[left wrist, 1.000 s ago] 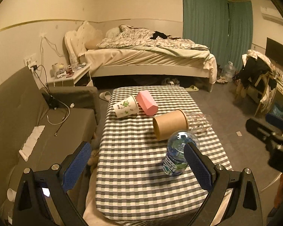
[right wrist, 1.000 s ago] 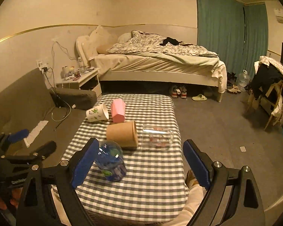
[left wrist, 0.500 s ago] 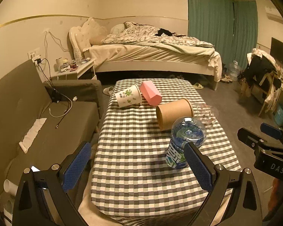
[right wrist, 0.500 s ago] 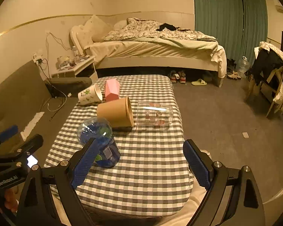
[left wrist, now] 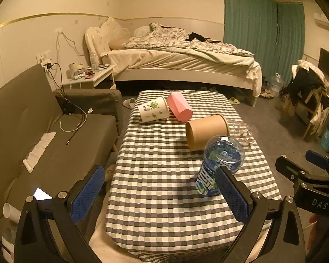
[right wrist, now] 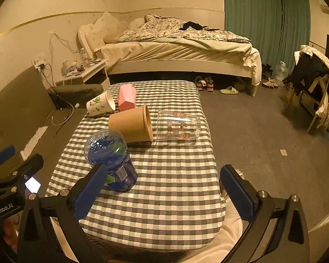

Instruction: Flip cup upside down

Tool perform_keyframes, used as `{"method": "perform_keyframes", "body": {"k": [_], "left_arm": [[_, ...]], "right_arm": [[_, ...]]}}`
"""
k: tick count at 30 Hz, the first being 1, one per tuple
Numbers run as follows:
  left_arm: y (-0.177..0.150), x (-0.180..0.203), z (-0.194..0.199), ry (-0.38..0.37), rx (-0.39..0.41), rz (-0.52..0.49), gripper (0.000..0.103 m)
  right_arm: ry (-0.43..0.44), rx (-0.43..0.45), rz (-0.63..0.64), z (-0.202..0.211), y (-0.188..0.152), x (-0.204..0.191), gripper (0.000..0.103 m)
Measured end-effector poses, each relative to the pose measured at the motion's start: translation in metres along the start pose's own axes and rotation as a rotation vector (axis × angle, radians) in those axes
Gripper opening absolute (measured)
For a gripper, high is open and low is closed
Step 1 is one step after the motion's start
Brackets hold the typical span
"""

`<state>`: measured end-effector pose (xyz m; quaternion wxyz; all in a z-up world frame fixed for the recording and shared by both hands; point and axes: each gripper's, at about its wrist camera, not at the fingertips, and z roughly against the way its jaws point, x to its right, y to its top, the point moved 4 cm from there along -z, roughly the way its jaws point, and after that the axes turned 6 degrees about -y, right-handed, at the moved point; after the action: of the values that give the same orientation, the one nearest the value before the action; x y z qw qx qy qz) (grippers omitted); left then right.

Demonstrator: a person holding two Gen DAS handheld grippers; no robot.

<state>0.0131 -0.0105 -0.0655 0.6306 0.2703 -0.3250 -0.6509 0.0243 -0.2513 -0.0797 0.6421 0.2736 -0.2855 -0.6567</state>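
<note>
2 grippers, left gripper [left wrist: 160,195] and right gripper [right wrist: 164,190], gape empty, cups [right wrist: 131,124] lying well ahead.

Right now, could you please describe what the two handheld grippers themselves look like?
Both match: the left gripper and the right gripper have black, Y-shaped frames with silver bolts, and each finger carries a textured blue pad. Seen side-on, the right gripper's body reads "DAS" in white; the left gripper's reads "GenRobot.AI" beside a small lit screen. No cables or sleeves show.
</note>
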Motion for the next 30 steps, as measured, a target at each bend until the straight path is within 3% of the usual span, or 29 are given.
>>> {"method": "perform_keyframes", "body": {"k": [30], "left_arm": [[-0.0039, -0.0001, -0.0023, -0.001, -0.015, -0.006, 0.103]], "right_arm": [[-0.014, -0.015, -0.012, -0.0001, -0.0013, 0.0013, 0.103]]}}
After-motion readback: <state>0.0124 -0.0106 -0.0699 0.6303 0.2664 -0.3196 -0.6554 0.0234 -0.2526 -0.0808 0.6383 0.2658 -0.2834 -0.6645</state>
